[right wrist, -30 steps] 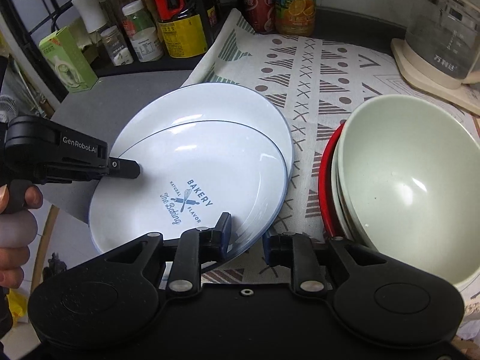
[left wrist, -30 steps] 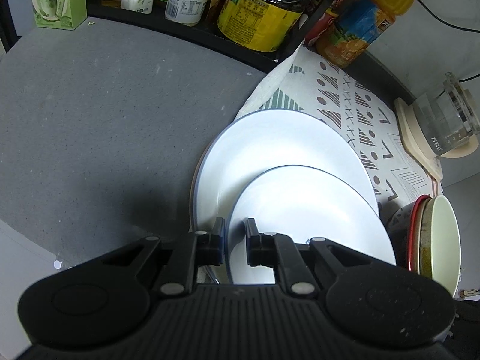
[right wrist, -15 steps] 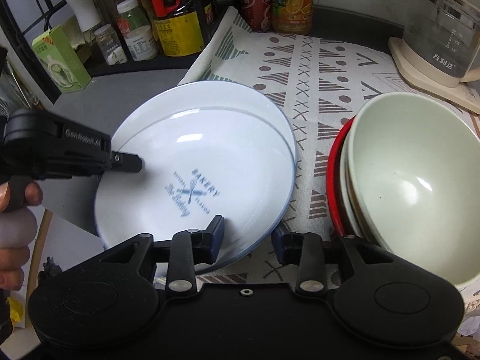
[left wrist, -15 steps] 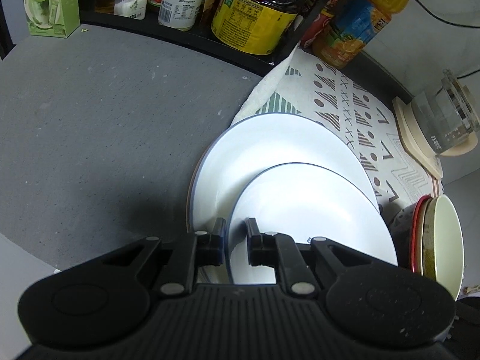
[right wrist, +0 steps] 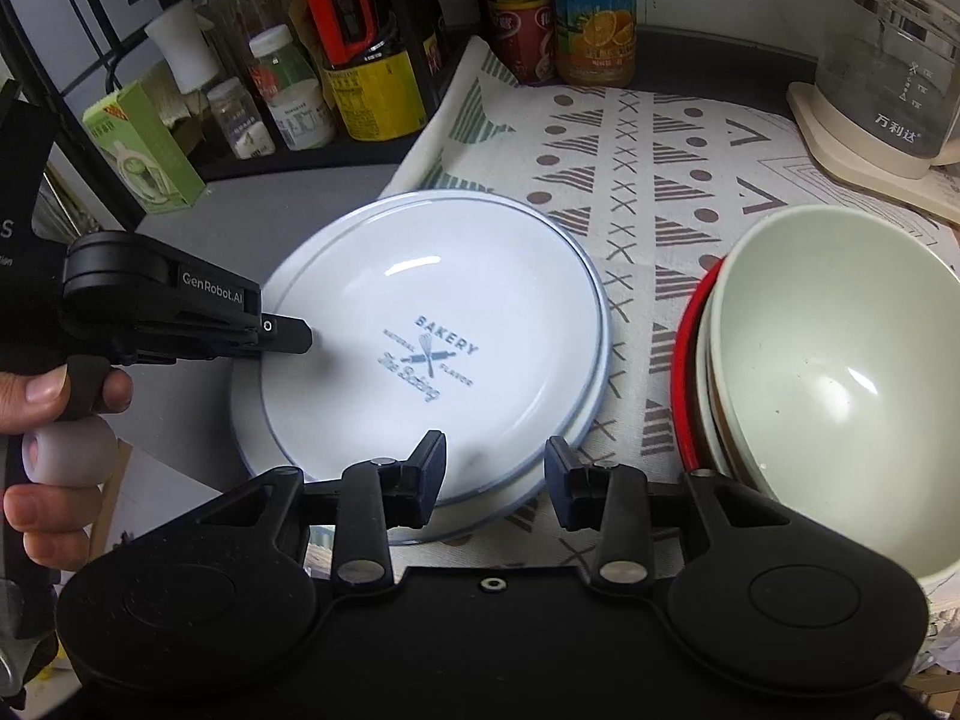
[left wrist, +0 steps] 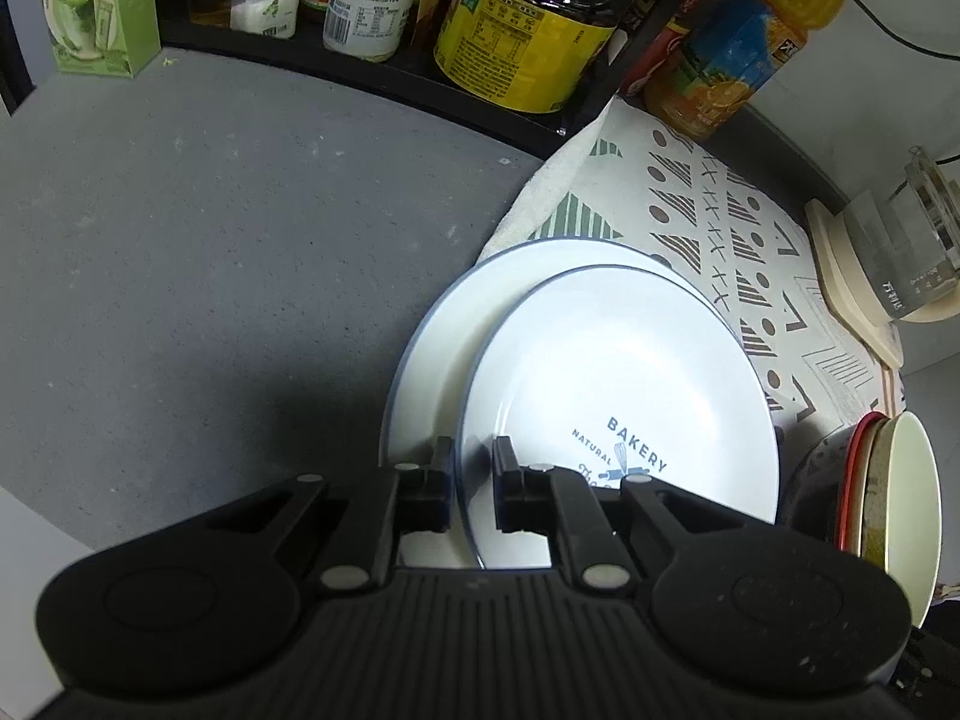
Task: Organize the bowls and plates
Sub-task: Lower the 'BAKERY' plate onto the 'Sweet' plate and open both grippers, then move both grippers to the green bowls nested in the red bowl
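A grey speckled desk [left wrist: 210,252] fills the left of the scene, and a cream cloth printed with brown triangles and crosses [right wrist: 648,180] covers its right part. On the near left edge of that cloth lies a white round plate with a thin blue rim [left wrist: 432,348], and a second white plate printed BAKERY in blue [right wrist: 432,336] sits on top of it, shifted slightly right. The left tongs [left wrist: 471,480] are clamped on the near left rim of the BAKERY plate (one finger above, one below). The right tongs [right wrist: 495,477] stand apart just over the near edge of both plates, holding nothing. To the right, touching the cloth, a pale green ceramic bowl [right wrist: 840,390] nests in a stack that includes a red-rimmed bowl [right wrist: 684,372]. At the far side stand a black rack of sauce bottles and jars [left wrist: 510,30], a green carton [left wrist: 90,6], an orange juice bottle [right wrist: 597,12] and a glass kettle on a cream base [right wrist: 882,72].
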Demonstrator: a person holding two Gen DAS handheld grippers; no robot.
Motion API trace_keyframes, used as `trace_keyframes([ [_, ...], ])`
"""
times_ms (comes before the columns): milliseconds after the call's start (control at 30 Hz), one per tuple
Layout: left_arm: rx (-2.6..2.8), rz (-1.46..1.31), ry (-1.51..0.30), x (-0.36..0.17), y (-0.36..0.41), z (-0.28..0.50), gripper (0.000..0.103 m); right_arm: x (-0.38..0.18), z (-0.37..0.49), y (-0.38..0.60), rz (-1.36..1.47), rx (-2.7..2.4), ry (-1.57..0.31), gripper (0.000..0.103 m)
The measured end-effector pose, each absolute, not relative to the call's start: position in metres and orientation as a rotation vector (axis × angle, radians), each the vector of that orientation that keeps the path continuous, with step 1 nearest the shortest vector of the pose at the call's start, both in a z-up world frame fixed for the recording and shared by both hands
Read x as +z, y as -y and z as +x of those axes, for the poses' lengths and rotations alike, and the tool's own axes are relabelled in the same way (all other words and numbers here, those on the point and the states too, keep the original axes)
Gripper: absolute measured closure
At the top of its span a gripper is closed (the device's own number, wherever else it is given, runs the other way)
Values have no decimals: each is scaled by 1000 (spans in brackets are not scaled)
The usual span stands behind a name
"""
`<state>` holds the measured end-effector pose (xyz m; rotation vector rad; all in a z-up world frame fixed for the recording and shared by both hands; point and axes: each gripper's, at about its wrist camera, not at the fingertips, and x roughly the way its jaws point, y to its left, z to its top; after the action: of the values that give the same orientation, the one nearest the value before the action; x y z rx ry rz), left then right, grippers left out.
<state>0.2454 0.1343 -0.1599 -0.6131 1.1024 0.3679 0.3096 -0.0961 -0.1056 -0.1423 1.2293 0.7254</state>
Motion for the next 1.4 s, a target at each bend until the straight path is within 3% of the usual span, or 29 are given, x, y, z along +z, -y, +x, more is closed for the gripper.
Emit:
trace_keyframes([
  [333, 360, -556, -1057, -131, -136, 238, 88, -86, 316, 90, -106, 723, -1169, 65],
  [433, 358, -554, -1058, -124, -137, 233, 74, -79, 322, 93, -86, 708, -1143, 65],
  [467, 363, -552, -1057, -122, -137, 232, 64, -77, 324, 94, -81, 702, -1136, 64],
  [500, 370, -549, -1051, -119, -137, 231, 57, -75, 325, 96, -76, 697, -1130, 60],
  [633, 373, -551, -1032, -110, -136, 227, 46, -62, 330, 103, -47, 681, -1085, 45],
  [700, 373, -545, -1025, -104, -135, 225, 40, -55, 332, 109, -37, 664, -1057, 28],
  [767, 371, -533, -1012, -96, -133, 224, 36, -48, 335, 116, -31, 640, -1038, 19],
  [833, 367, -523, -1000, -88, -129, 223, 32, -41, 339, 125, -14, 621, -1015, 14],
  [900, 383, -483, -994, -78, -123, 223, 20, -36, 342, 135, -1, 599, -1000, 7],
  [1067, 351, -446, -974, -62, -108, 228, 12, -30, 348, 159, 6, 549, -965, 0],
  [1300, 281, -424, -952, -53, -83, 239, 0, -30, 351, 184, 9, 508, -964, 0],
  [1400, 253, -429, -944, -52, -72, 245, 0, -32, 353, 196, 18, 492, -968, 0],
])
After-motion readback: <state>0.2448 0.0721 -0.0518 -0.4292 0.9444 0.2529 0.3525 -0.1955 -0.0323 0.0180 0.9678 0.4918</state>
